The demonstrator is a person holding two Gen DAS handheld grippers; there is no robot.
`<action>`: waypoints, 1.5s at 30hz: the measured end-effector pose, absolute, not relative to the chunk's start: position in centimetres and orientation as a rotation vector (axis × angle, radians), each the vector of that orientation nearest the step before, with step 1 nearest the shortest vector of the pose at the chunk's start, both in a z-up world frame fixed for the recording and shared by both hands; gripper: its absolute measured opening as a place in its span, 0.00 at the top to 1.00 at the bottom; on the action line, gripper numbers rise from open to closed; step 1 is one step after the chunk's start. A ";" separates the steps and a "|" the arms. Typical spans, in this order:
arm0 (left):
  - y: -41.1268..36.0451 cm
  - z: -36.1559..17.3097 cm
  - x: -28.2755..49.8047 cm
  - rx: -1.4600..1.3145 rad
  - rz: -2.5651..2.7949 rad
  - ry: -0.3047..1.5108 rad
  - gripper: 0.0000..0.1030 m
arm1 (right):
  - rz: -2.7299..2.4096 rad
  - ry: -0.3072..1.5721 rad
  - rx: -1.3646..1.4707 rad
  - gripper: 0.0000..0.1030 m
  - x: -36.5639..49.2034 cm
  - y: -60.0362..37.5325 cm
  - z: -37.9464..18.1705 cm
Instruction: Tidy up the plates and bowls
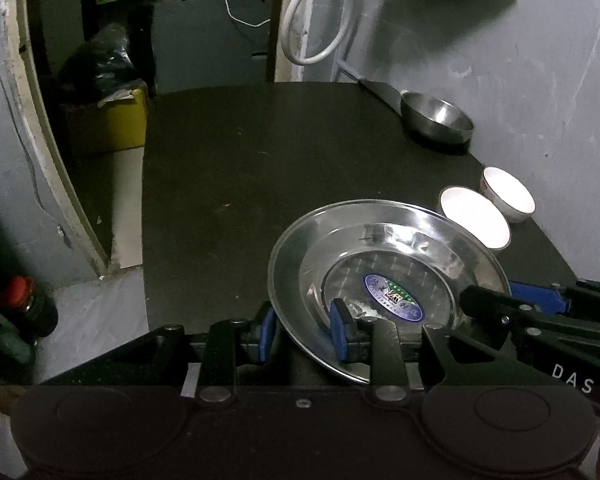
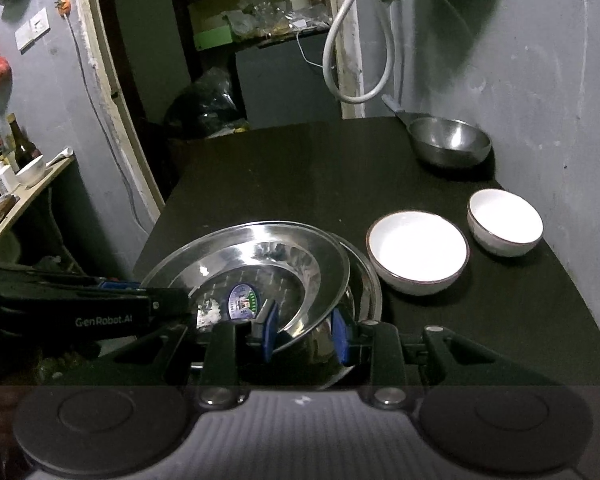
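Steel plate: a shiny round plate (image 1: pixel 384 276) with a blue and green oval sticker (image 1: pixel 394 298) at its centre is seen tilted above the table, near the 5 o'clock part of the left wrist view.
Left gripper: its blue pads (image 1: pixel 338 330) are set on either side of the plate's near rim, one under and one inside the dish; the left gripper (image 1: pixel 302 330) is seen clamped on that rim.
Right gripper: the right gripper (image 2: pixel 305 330) is closed on the same plate's rim at its right side, with a second steel dish (image 2: pixel 366 280) seen just beneath and behind the plate.
Table surface: a dark, matte, dusty tabletop (image 1: pixel 240 184) fills the middle of both views.
White bowls: two white bowls, the nearer (image 2: pixel 418 252) and the farther (image 2: pixel 505 228), are set side by side at 3 o'clock, close to each other, whether touching cannot be told.
Steel pan: a small steel pan (image 2: pixel 450 142) with a handle is placed at 1 o'clock, by the wall.
Wall: a grey, scuffed plaster wall (image 2: pixel 540 80) is seen along the table's right edge, with a looped white hose (image 2: pixel 364 60) hung at 12 o'clock.
Doorway: an opening with a pale frame (image 2: pixel 112 92) is seen at 10 o'clock; cluttered shelves (image 2: pixel 260 16) are visible beyond it.
Side counter: bottles and a white bowl are kept on a pale counter (image 2: pixel 28 184) at 9 o'clock.
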State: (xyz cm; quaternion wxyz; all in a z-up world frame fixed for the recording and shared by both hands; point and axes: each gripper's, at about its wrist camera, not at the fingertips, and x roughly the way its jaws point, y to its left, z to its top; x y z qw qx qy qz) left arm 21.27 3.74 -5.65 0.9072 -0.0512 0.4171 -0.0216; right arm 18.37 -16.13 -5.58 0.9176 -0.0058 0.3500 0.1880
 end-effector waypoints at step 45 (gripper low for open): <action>2.2 -6.7 23.0 -0.069 -0.044 0.911 0.67 | 0.381 0.776 0.013 0.67 19.5 -16.6 -6.8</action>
